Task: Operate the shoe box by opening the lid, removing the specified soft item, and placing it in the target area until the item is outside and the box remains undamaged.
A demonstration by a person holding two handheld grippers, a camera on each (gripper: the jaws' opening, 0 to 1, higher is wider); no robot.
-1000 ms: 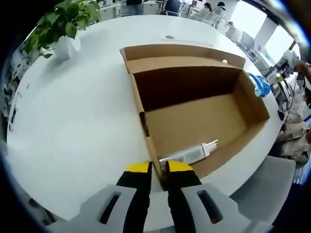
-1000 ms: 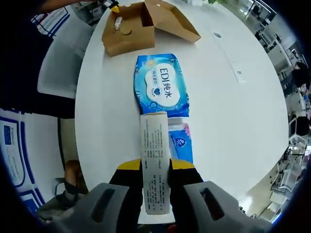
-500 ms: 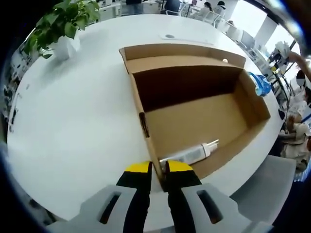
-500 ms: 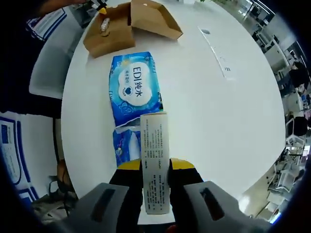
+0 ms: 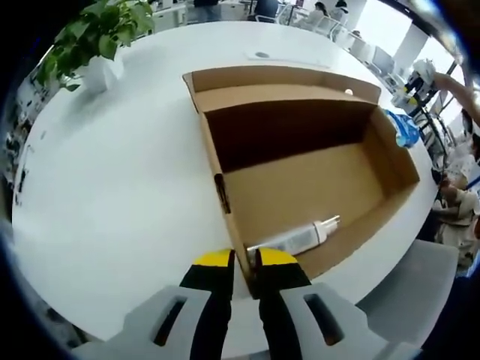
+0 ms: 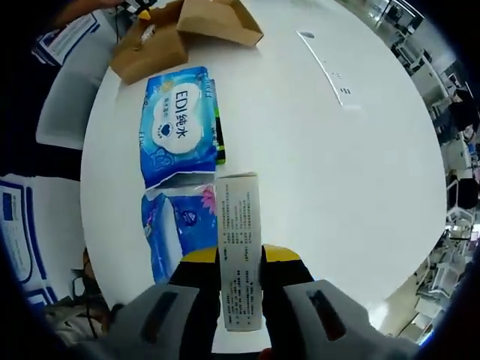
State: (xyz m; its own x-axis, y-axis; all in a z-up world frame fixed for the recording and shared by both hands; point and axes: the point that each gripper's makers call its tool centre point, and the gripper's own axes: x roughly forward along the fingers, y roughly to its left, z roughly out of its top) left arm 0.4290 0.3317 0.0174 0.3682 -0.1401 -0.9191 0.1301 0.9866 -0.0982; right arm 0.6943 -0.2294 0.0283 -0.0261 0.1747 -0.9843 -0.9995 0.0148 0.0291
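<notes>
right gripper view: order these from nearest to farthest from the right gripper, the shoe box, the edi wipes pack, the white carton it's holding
1. The white carton, clamped between the right gripper jaws.
2. The EDI wipes pack, lying flat on the table past the carton's far end, a little to its left.
3. The shoe box, open, at the far table edge, top left of the view.

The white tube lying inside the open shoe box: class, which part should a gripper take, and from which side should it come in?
Grip the white tube across its broad body, probably from above through the open top of the shoe box. It lies flat on the box floor close against the near wall, which the left gripper is pinching, so a sideways approach looks blocked. The narrow cap end offers less to hold.
</notes>
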